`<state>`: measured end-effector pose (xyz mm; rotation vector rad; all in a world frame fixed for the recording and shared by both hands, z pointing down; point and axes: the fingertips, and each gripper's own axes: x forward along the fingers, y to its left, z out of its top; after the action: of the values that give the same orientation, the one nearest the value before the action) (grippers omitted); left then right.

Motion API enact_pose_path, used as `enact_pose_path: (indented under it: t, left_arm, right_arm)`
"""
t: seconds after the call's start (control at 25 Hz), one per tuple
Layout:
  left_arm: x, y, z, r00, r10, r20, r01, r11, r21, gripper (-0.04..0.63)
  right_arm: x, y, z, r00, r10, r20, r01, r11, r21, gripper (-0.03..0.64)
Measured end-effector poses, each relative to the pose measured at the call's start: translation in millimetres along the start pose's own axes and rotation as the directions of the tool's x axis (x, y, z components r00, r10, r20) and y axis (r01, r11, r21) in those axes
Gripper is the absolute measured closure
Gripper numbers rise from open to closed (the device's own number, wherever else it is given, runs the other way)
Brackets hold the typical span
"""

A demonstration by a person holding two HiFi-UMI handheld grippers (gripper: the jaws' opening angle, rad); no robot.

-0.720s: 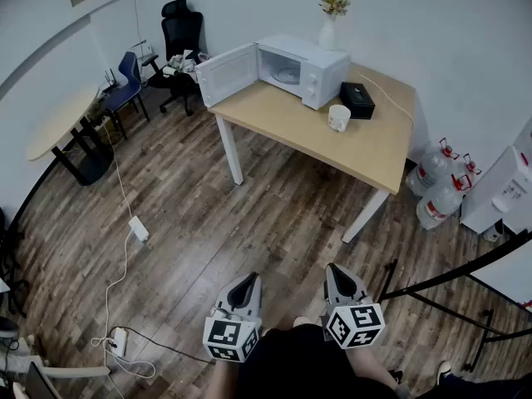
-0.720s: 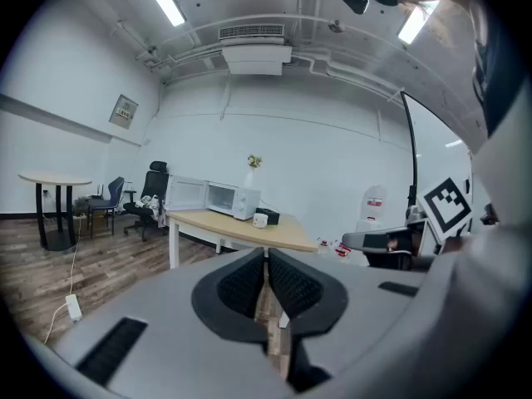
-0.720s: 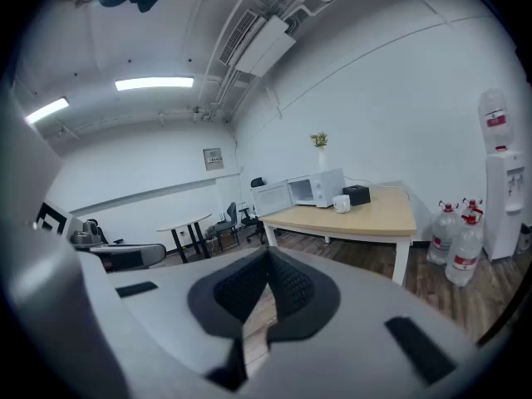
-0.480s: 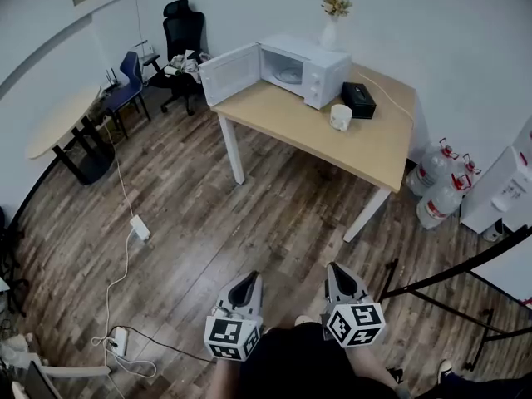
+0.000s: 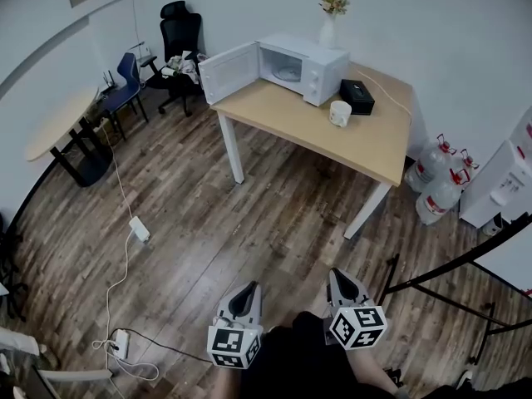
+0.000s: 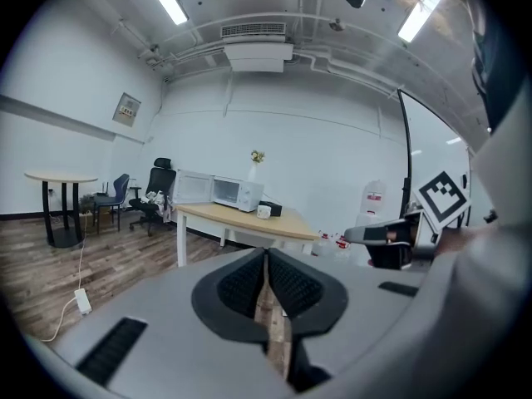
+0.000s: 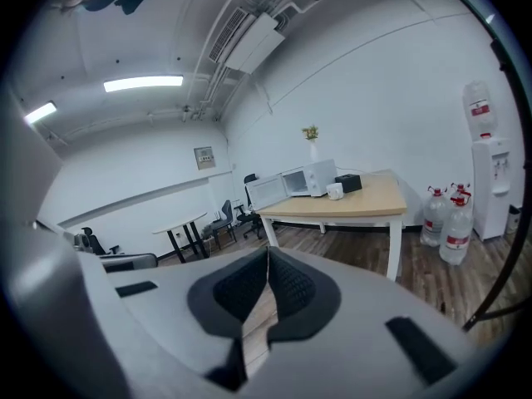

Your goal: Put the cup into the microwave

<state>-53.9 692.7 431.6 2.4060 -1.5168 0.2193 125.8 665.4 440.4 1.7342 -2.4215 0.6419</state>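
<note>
- The left gripper is held low at the near edge of the scene, over the wooden floor. Its jaws are pressed together with nothing between them, and it points toward the far table.
- The microwave stands on the far left part of the table. Its door is swung wide to the left, so the cavity faces the near side and is ready to take something.
- The cup, white and upright, stands on the tabletop just right of the microwave's front and near a black box. It is apart from both. It is too small here to tell which way its handle points.
- The right gripper is also low and near, with its jaws closed on nothing. It lies almost straight below the cup in the head view, so the cup is dead ahead of it and far off across the floor.
- From the left gripper the cup lies ahead and to the right. I judge the right hand the nearer and better lined up.
- Both grippers are well apart from the table, so a walk up comes first. The right jaws then need to spread before closing across the cup's upright body.
</note>
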Motion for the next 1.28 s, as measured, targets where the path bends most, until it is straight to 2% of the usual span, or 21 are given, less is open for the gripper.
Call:
enact_pose_path:
  t: [0.08,0.24,0.52,0.76,1.28]
  left_arm:
    - [-6.5,6.5,-6.2,1.0,0.015,-0.011,-0.015,1.0,0.001,0.58]
    - [-8.6,22.2,-12.4,0.999,0.043,-0.02,-0.044,0.998,-0.049,0.58]
    - [18.9,34.7,2.9,0.999,0.041,-0.018,-0.042,0.998,-0.046,0.58]
    - [60.1,44.4,23.8,1.0,0.015,-0.014,-0.015,1.0,0.005,0.58]
    - [173.1,92.2,67.8,1.0,0.015,-0.004,-0.015,1.0,0.012,0.58]
  right_arm:
    - [-2.2,-1.5,-0.9,1.0,0.004,0.001,-0.004,1.0,0.0,0.623]
    - [0.3,-6.1,-3.2,1.0,-0.014,-0.017,0.014,0.999,-0.039,0.623]
    - [37.4,-2.9,11.5,1.0,0.014,-0.014,-0.014,0.999,-0.032,0.623]
    - [81.6,-12.3,33.8,0.999,0.034,-0.016,-0.034,0.999,-0.034,0.622]
    - [190.7,-53.2,76.3,0.999,0.035,-0.029,-0.036,0.999,-0.035,0.622]
